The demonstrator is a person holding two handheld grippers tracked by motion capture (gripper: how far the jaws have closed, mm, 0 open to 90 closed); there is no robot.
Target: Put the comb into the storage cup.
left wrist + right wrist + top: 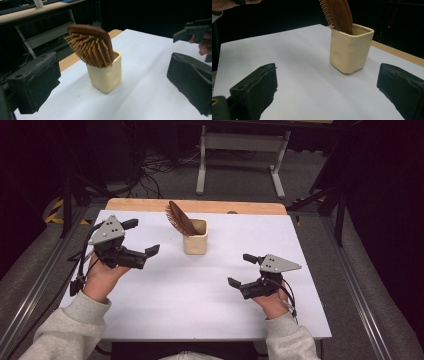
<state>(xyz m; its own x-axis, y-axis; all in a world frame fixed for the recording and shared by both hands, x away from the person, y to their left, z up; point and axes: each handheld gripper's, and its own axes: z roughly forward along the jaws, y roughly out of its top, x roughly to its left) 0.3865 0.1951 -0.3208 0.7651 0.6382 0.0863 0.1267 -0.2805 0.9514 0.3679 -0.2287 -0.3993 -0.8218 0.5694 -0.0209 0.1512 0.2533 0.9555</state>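
Cream square ceramic cup (195, 243) stands near the counter's (200, 295) far edge, a brown wooden bristle hairbrush (180, 218) leaning in it. Left hand-held gripper (141, 237) and right hand-held gripper (242, 269) flank it, both wide open, empty.

This is a lab or recording workspace rather than a home. A white rectangular tabletop (200, 290) with a light wooden far edge stands on grey carpeted floor (240, 180), flanked by long metal rails (40, 285) on both sides. Behind it, loose black cables (150, 170) lie tangled on the floor beside the white metal legs of another bench (202, 160). Yellow-and-black hazard tape (55, 210) marks the floor at the left, and the surroundings are dark.
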